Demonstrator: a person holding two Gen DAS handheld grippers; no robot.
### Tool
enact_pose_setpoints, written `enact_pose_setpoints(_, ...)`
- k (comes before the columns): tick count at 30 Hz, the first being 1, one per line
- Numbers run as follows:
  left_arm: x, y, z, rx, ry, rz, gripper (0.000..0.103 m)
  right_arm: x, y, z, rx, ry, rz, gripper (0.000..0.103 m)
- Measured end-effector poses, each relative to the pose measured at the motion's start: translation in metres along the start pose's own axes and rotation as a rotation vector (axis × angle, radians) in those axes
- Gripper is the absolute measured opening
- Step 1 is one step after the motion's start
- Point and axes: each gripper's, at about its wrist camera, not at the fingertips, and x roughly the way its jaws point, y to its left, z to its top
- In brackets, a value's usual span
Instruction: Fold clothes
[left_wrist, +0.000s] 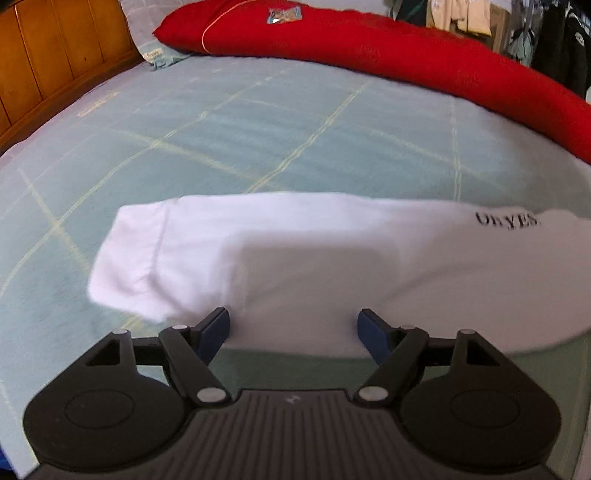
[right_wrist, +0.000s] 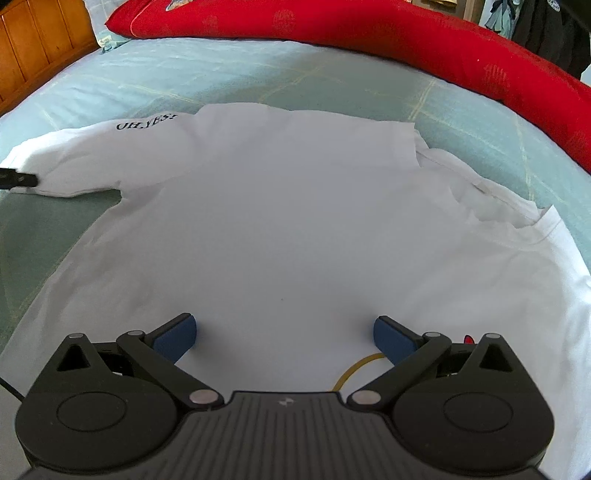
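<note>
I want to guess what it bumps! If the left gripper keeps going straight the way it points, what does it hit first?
Probably the white shirt: its sleeve lies right ahead of the open left gripper, though depth is hard to judge.

I am reading "OH,YES!" in black letters on the sleeve of the white shirt under my right gripper's camera. In my left view the same print is showing blurred, and small print on a cloth by the headboard is staying unreadable.
</note>
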Motion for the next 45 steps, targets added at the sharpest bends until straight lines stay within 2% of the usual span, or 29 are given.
enact_pose_setpoints(2, -0.005, -0.002, 0.007, 0.01, 0.006, 0.005, 0.074, 0.0, 0.003, -0.001, -0.008, -0.006, -0.015, 0.103)
enact_pose_setpoints(5, -0.011, -0.016, 0.018, 0.135, -0.099, -0.005, 0.077, -0.003, 0.007, 0.004, 0.002, 0.01, -0.041, 0.103)
enact_pose_setpoints(7, -0.004, -0.021, 0.022, 0.179, -0.119, 0.025, 0.077, -0.011, 0.01, 0.011, 0.03, -0.02, -0.038, 0.103)
enact_pose_setpoints(9, 0.008, -0.011, 0.021, 0.132, -0.077, 0.065, 0.077, -0.02, 0.017, 0.022, 0.032, -0.089, -0.024, 0.103)
enact_pose_setpoints(11, 0.019, 0.002, 0.016, 0.063, -0.026, 0.108, 0.082, -0.018, 0.03, 0.036, 0.005, -0.123, -0.01, 0.103)
enact_pose_setpoints(13, 0.017, 0.011, 0.013, 0.009, -0.026, 0.1, 0.084, -0.006, 0.046, 0.047, -0.017, -0.14, 0.006, 0.103)
enact_pose_setpoints(15, 0.013, 0.012, 0.011, 0.012, -0.018, 0.101, 0.084, 0.007, 0.062, 0.054, -0.031, -0.156, 0.034, 0.103)
enact_pose_setpoints(19, 0.002, 0.004, 0.02, 0.031, -0.003, 0.091, 0.08, 0.034, 0.093, 0.055, -0.028, -0.099, 0.153, 0.103)
enact_pose_setpoints(20, -0.002, 0.001, 0.024, 0.037, -0.005, 0.085, 0.08, 0.031, 0.097, 0.056, -0.042, -0.11, 0.177, 0.103)
enact_pose_setpoints(22, -0.013, -0.014, 0.032, 0.076, -0.04, 0.025, 0.08, 0.021, 0.094, 0.057, -0.032, -0.139, 0.281, 0.103)
enact_pose_setpoints(24, -0.02, -0.04, 0.046, 0.13, -0.07, -0.061, 0.08, 0.013, 0.084, 0.058, -0.005, -0.154, 0.254, 0.103)
enact_pose_setpoints(27, -0.023, -0.097, 0.066, 0.237, -0.071, -0.268, 0.08, 0.002, 0.056, 0.053, -0.005, -0.156, 0.108, 0.103)
enact_pose_setpoints(30, -0.019, -0.161, 0.073, 0.328, -0.049, -0.47, 0.081, -0.006, 0.022, 0.043, 0.031, -0.145, -0.012, 0.103)
enact_pose_setpoints(32, -0.011, -0.203, 0.07, 0.373, 0.009, -0.542, 0.081, -0.011, -0.005, 0.032, 0.085, -0.135, -0.066, 0.103)
enact_pose_setpoints(34, -0.006, -0.235, 0.062, 0.396, 0.044, -0.581, 0.081, -0.014, -0.027, 0.02, 0.134, -0.125, -0.104, 0.103)
enact_pose_setpoints(36, 0.003, -0.255, 0.052, 0.406, 0.054, -0.564, 0.081, -0.016, -0.044, 0.01, 0.173, -0.111, -0.12, 0.103)
enact_pose_setpoints(39, 0.03, -0.261, 0.052, 0.394, 0.031, -0.477, 0.081, -0.018, -0.057, -0.006, 0.202, -0.114, -0.124, 0.103)
enact_pose_setpoints(41, 0.042, -0.263, 0.062, 0.389, -0.017, -0.405, 0.082, -0.011, -0.057, -0.01, 0.184, -0.117, -0.124, 0.103)
enact_pose_setpoints(45, 0.038, -0.258, 0.092, 0.288, -0.037, -0.358, 0.078, -0.007, -0.061, -0.014, 0.163, -0.125, -0.122, 0.103)
